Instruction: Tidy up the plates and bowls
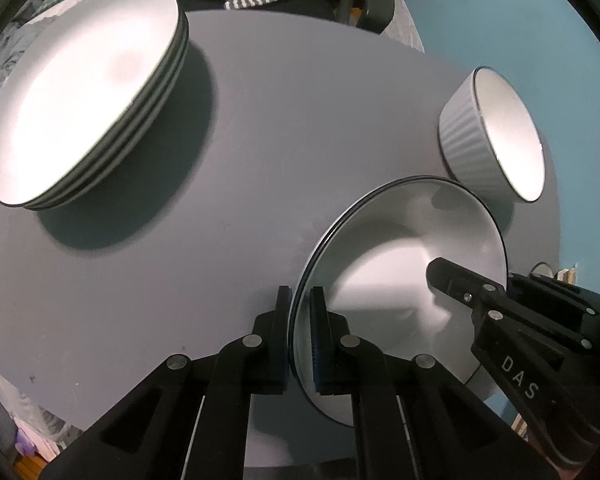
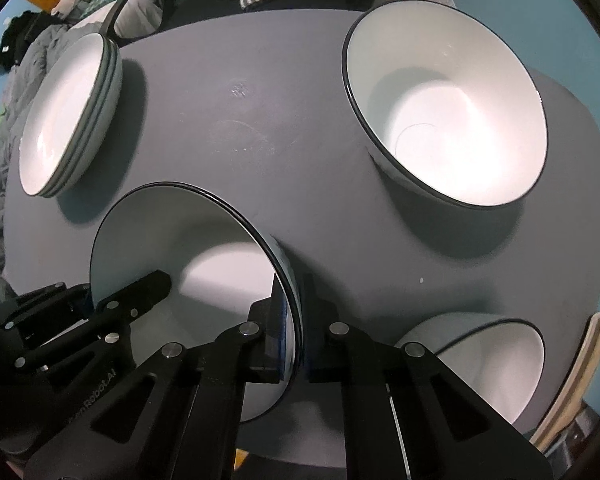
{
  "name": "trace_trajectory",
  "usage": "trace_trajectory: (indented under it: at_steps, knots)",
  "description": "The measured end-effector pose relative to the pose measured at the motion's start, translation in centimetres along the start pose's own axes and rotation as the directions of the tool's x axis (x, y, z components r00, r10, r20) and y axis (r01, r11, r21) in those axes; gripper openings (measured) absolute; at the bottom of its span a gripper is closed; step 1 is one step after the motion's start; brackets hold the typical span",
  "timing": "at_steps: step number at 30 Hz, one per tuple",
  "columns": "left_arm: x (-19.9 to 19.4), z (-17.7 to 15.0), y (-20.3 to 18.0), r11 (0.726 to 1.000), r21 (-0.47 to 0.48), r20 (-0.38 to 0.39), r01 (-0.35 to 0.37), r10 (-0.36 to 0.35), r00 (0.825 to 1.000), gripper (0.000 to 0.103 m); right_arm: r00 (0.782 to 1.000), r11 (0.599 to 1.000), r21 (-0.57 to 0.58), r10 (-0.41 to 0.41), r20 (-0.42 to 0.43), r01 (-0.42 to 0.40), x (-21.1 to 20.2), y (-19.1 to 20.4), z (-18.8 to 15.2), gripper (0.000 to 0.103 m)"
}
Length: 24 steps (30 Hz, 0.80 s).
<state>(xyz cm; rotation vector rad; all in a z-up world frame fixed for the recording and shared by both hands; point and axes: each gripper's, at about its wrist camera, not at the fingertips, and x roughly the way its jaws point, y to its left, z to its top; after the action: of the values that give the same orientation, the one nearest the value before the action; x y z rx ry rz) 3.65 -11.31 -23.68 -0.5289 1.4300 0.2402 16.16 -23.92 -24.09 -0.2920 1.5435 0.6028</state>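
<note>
1. Near: the left gripper (image 1: 300,300) is clamped on the near-left rim of a white, dark-rimmed plate (image 1: 400,264); the right gripper (image 2: 296,292), marked "DAS" in the left view, is pinched on the opposite rim, and both point steeply down.
2. The left gripper's arm reads "…nRobot.AI" in the right view.
3. Farther: a stack of plates (image 1: 88,92) sits at ten o'clock on the grey round table (image 1: 284,120).
4. A ribbed bowl (image 1: 496,132) stands at two o'clock, and another bowl (image 2: 496,364) lies near the right gripper.

Bare table (image 2: 300,152) between plate stack (image 2: 72,116) and bowl (image 2: 448,108).
</note>
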Motion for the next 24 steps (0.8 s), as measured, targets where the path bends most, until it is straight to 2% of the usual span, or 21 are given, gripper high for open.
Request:
trace_trajectory:
  at_steps: [7, 12, 17, 24]
  knots:
    - [-3.1, 1.2, -0.8, 0.999, 0.036, 0.029, 0.014, -0.015, 0.999, 0.008, 1.000, 1.000, 0.021, -0.001, 0.028, 0.000, -3.0, 0.2, 0.7, 0.006]
    - [-6.2, 2.3, 0.1, 0.996, 0.080, 0.060, 0.032, -0.037, 0.998, 0.008, 0.998, 0.999, 0.043, -0.008, 0.066, 0.005, -6.2, -0.9, 1.0, 0.006]
    - [-7.0, 4.2, -2.3, 0.991, 0.121, 0.079, 0.055, -0.065, 0.995, 0.008, 0.995, 0.997, 0.082, -0.015, 0.095, 0.007, -7.1, -1.9, 1.2, 0.006]
    - [-6.7, 8.9, -6.8, 0.979, 0.195, 0.085, 0.056, -0.074, 0.994, 0.008, 0.992, 0.989, 0.148, -0.030, 0.121, 0.012, -8.2, -5.1, 4.1, 0.006]
